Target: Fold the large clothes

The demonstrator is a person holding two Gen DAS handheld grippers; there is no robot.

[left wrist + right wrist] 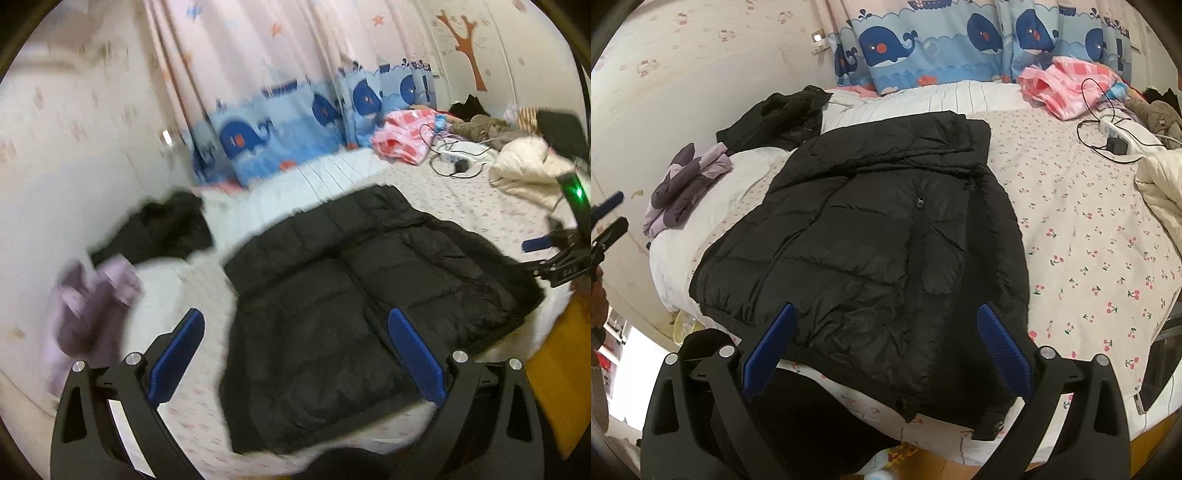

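Observation:
A black quilted puffer jacket (pixel 351 295) (pixel 879 236) lies flat on the bed, front up, its sleeves folded in over the body. My left gripper (pixel 293 315) hovers open above the jacket's near left part, nothing between its blue pads (pixel 177 354). My right gripper (pixel 886 312) is open too, above the jacket's hem near the bed's front edge, and holds nothing. The right gripper also shows at the right edge of the left wrist view (pixel 554 254). The left gripper's fingertips (pixel 609 218) show at the left edge of the right wrist view.
The bed (pixel 1089 229) has a cherry-print sheet. A black garment (pixel 775 114) and a purple one (pixel 683 184) lie at its left. A pink checked cloth (pixel 1067 81), a power strip with cables (pixel 1115 136) and a cream quilt (pixel 1163 184) sit at the right. Whale curtains (pixel 923 40) hang behind.

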